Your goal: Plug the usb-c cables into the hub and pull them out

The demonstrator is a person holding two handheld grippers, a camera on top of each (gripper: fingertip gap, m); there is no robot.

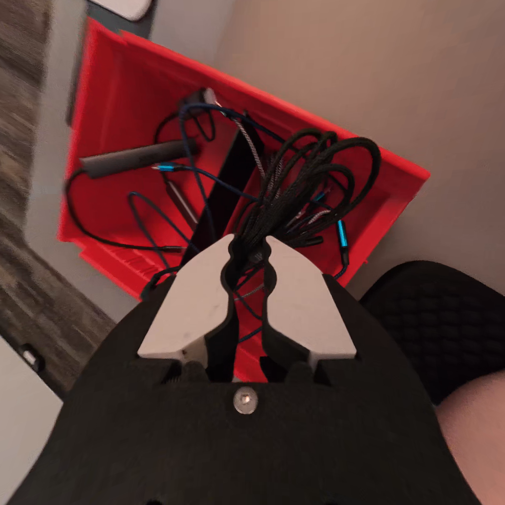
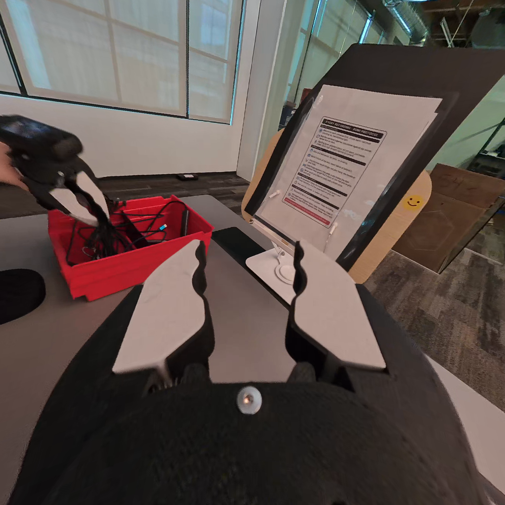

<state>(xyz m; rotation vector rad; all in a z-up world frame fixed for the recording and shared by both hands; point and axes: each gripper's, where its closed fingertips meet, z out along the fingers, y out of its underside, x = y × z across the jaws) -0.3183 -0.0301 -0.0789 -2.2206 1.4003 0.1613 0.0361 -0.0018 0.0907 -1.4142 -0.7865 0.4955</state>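
Note:
A red bin (image 1: 123,82) on the grey table holds a dark grey hub (image 1: 136,158), a second slim hub (image 1: 181,199), and loose blue-tipped cables (image 1: 166,166). A black divider (image 1: 232,177) splits the bin. My left gripper (image 1: 250,241) is shut on a bundle of black braided cables (image 1: 322,175) and holds it above the bin's right compartment. In the right wrist view the left gripper (image 2: 90,216) hangs over the bin (image 2: 131,273) with the bundle (image 2: 106,240) trailing down. My right gripper (image 2: 247,246) is open and empty above the table, right of the bin.
A tablet stand (image 2: 273,267) holds a printed sheet on a dark board (image 2: 341,169) at the table's right. A black pad (image 2: 235,240) lies beside the bin. A black round cushion (image 1: 437,322) and a person's arm (image 1: 478,437) are at the right. Carpet floor lies beyond the table edge. Spacing between my two grippers at the tips: around 40 cm.

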